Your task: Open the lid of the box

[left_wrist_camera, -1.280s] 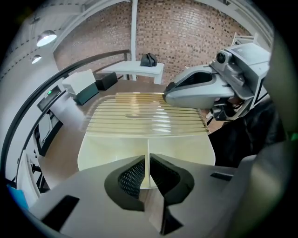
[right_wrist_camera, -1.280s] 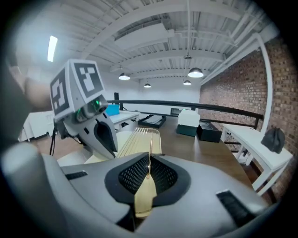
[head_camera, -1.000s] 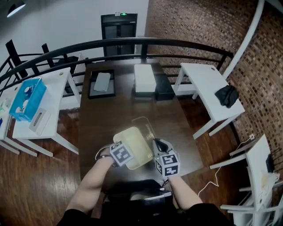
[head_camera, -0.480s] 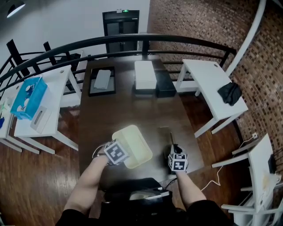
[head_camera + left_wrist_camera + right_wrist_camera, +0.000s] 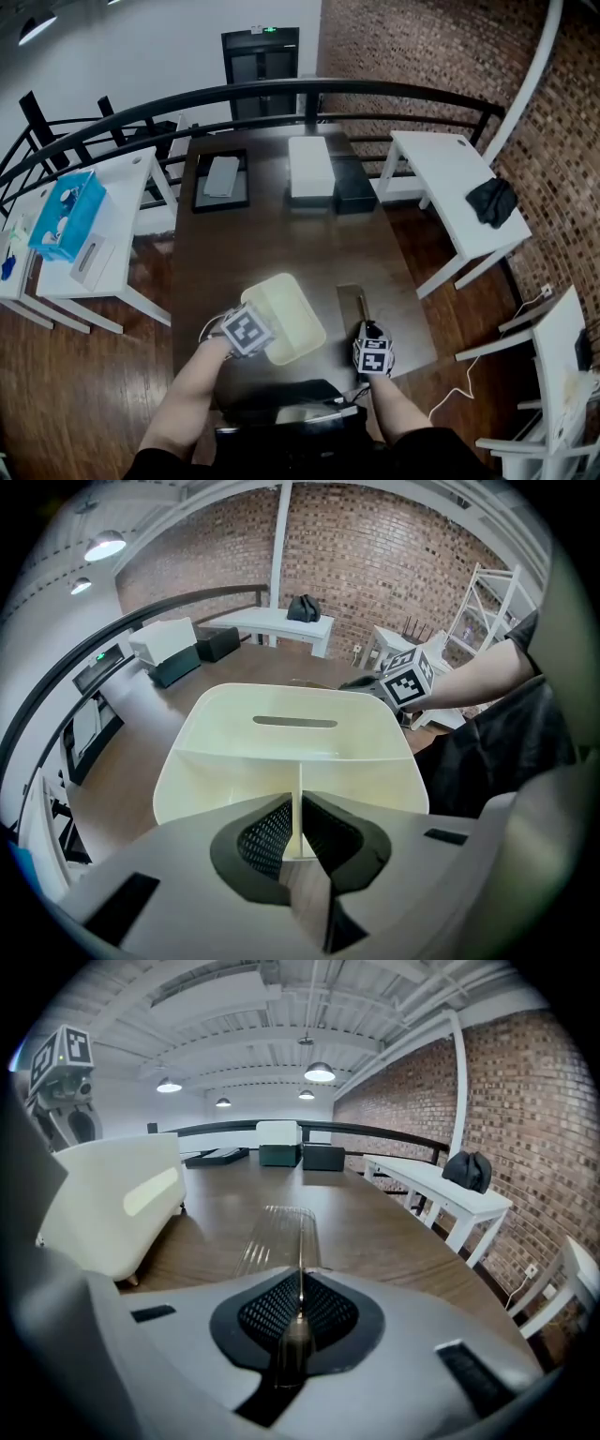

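A cream plastic box [image 5: 286,317] stands open-topped on the dark wooden table [image 5: 281,244], near its front edge. My left gripper [image 5: 261,330] is shut on the box's near wall, and in the left gripper view the thin wall [image 5: 298,803] runs between the jaws. The clear lid [image 5: 352,302] is off the box, stretched out flat and low over the table to the box's right. My right gripper [image 5: 367,334] is shut on the lid's near edge. In the right gripper view the clear lid [image 5: 279,1234] extends forward from the jaws, with the box [image 5: 112,1204] to its left.
At the table's far end are a black tray holding a grey item [image 5: 221,178], a white box [image 5: 309,167] and a black box [image 5: 354,184]. White side tables stand at the left [image 5: 103,234] and the right [image 5: 450,187]. A dark railing curves behind.
The right gripper has carried the clear lid from above the box to the right and lowered it flat beside the box. The left gripper has stayed on the box wall.
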